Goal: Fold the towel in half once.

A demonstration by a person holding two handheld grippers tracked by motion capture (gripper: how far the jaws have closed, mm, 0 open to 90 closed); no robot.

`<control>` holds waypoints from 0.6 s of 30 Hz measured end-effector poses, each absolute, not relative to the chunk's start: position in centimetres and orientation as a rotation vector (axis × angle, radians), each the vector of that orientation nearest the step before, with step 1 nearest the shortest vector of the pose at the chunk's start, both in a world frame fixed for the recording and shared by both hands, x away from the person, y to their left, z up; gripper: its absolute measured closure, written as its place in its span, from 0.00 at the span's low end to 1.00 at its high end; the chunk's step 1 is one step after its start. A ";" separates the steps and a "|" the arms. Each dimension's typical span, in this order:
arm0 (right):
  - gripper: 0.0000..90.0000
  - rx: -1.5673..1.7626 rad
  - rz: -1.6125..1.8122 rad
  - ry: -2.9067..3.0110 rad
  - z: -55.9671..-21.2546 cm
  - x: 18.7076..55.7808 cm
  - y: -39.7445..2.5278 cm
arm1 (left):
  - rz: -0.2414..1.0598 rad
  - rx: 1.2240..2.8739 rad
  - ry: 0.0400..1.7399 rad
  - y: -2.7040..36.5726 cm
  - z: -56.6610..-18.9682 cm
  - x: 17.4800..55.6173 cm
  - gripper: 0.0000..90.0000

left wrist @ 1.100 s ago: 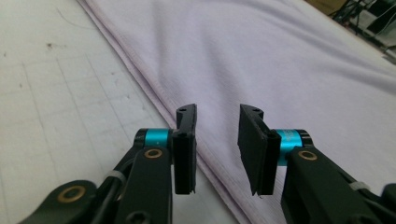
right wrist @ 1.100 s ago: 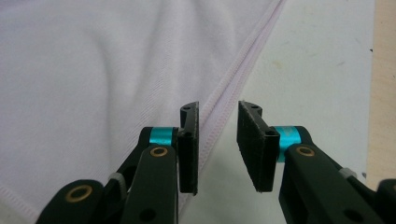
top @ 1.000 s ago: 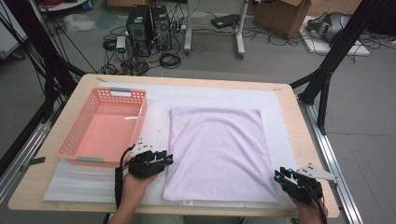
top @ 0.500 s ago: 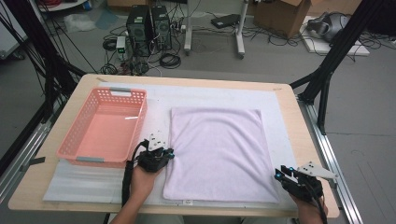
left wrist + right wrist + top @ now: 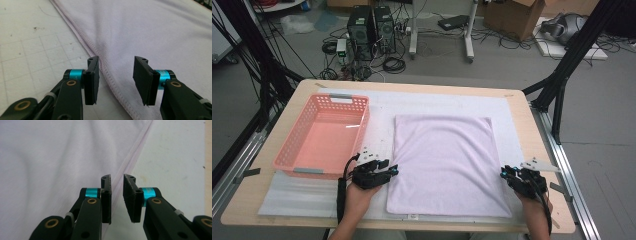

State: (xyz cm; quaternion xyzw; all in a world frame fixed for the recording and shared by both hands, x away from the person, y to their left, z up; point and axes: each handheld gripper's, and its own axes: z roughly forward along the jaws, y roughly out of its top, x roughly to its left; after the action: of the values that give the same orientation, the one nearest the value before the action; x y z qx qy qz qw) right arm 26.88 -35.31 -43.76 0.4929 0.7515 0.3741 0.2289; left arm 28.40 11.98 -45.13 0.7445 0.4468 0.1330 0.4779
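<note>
We hold the left gripper wide open and the right gripper a little open, both empty, at the towel's two side edges so we can grab it.

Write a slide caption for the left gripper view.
Left gripper, jaws open, straddling the stitched edge of the lilac towel on the white mat.

The pink basket stands just left of the towel, crowding the left gripper. Bare mat lies open beyond the towel, and right of it too.
</note>
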 end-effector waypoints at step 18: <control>0.80 1.446 0.941 2.010 -44.5 31.1 -35.1 | 0.303 1.822 1.098 12.0 -45.2 28.2 0.62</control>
State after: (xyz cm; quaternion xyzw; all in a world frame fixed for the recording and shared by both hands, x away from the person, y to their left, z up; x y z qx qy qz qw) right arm 31.10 -35.11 -44.54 0.5293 0.7359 0.3446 0.2440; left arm 28.17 12.01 -45.18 0.7455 0.4493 0.1239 0.4765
